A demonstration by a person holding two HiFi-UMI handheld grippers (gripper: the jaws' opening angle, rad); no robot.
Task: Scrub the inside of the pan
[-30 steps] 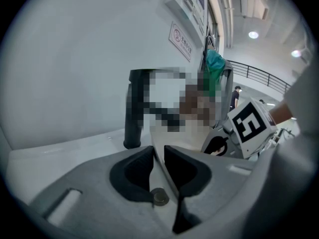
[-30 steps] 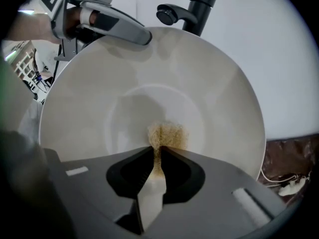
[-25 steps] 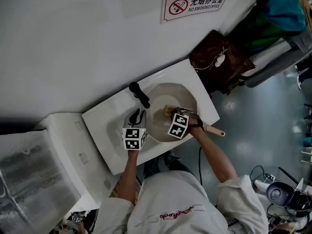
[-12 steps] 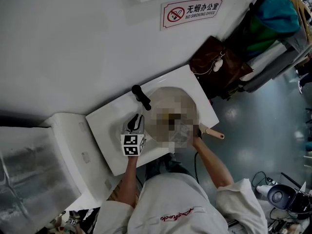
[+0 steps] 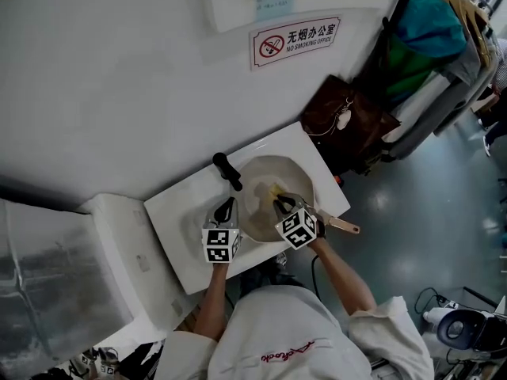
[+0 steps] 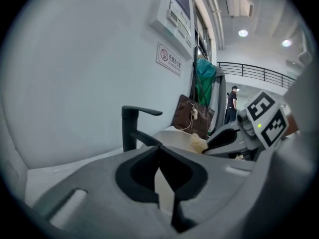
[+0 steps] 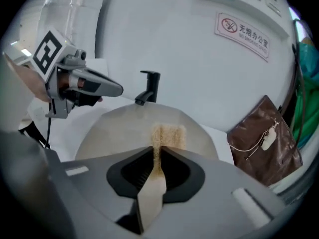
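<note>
fingers (image 7: 175, 169) of right gripper (image 7: 158, 152) clamp sponge (image 7: 170, 134) in pan (image 7: 112, 131); left gripper (image 6: 159, 152) closed.

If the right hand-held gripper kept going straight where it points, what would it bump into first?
Probably the inside of the pan: the right hand-held gripper is shut on a sponge aimed into it. How close the sponge is, I cannot tell.

Smooth matt pan (image 7: 114, 128), rough sponge (image 7: 169, 135), matt black tap (image 6: 130, 128), glossy leather-look bag (image 5: 348, 125)
</note>
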